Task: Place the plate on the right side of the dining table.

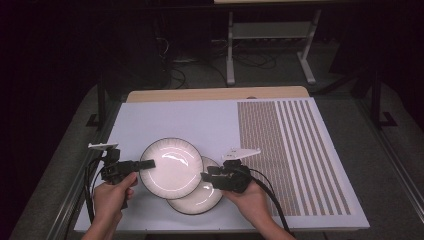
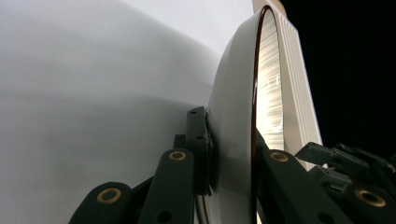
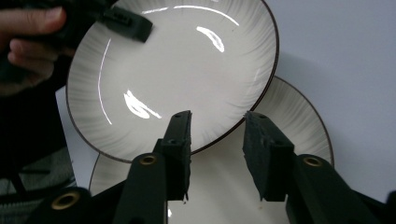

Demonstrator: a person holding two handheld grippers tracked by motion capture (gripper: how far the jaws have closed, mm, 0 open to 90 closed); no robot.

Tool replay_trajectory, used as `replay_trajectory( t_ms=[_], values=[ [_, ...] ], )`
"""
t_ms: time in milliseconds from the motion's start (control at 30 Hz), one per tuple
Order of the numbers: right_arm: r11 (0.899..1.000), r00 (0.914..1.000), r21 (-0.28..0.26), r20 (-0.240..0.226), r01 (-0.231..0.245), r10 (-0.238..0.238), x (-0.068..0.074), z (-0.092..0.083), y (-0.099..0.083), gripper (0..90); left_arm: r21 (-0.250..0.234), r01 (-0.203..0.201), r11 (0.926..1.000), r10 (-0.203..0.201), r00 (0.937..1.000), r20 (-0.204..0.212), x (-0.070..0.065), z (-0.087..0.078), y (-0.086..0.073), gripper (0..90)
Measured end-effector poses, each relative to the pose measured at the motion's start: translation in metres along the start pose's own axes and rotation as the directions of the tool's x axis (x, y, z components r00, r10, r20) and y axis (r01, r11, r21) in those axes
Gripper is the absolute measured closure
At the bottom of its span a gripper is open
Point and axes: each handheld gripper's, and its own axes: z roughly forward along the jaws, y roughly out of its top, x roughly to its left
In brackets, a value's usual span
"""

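High view: upper white ribbed ceramic plate with dark rim, overlapping a second matching plate on the white table mat. Left gripper view: left gripper pinching upper plate's rim, one jaw each face. Right gripper view: right gripper spread, unloaded. Risk judged: single-edge pinch, plate pivoting, slipping onto lower plate.

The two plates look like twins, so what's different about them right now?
The top plate is pinched at its rim by the left gripper; the bottom plate is held by nothing, with the open right gripper above it. The top plate shows its whole face; the bottom plate is half covered by it. Both are round, white and ribbed, with a dark rim.
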Motion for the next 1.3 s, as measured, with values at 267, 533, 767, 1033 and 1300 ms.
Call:
replay_trajectory(
  t_ms=[267, 533, 767, 1033, 1300],
  values=[
    [0.986, 0.9888, -0.089, 0.033, -0.142, 0.146, -0.002, 0.005, 0.003, 52.3, -0.065, 0.055, 0.9964, -0.051, 0.9973, 0.052, -0.006, 0.001, -0.008, 79.5],
    [0.963, 0.9679, -0.126, 0.046, -0.240, 0.247, -0.001, 0.021, 0.004, 53.5, -0.086, 0.120, 0.9890, -0.108, 0.9862, 0.125, -0.008, 0.007, -0.016, 79.5],
    [0.941, 0.9526, -0.183, 0.059, -0.283, 0.298, 0.001, 0.023, 0.010, 57.3, -0.112, 0.154, 0.9817, -0.136, 0.9786, 0.154, -0.009, 0.012, -0.021, 79.5],
    [0.907, 0.9144, -0.177, 0.073, -0.381, 0.398, -0.005, 0.018, 0.012, 63.0, -0.139, 0.151, 0.9787, -0.133, 0.9823, 0.132, -0.017, 0.020, -0.022, 78.8],
    [0.885, 0.8950, -0.217, 0.088, -0.411, 0.437, -0.009, 0.008, 0.016, 68.0, -0.148, 0.114, 0.9824, -0.101, 0.9910, 0.088, -0.030, 0.029, -0.019, 75.5]
  ],
)
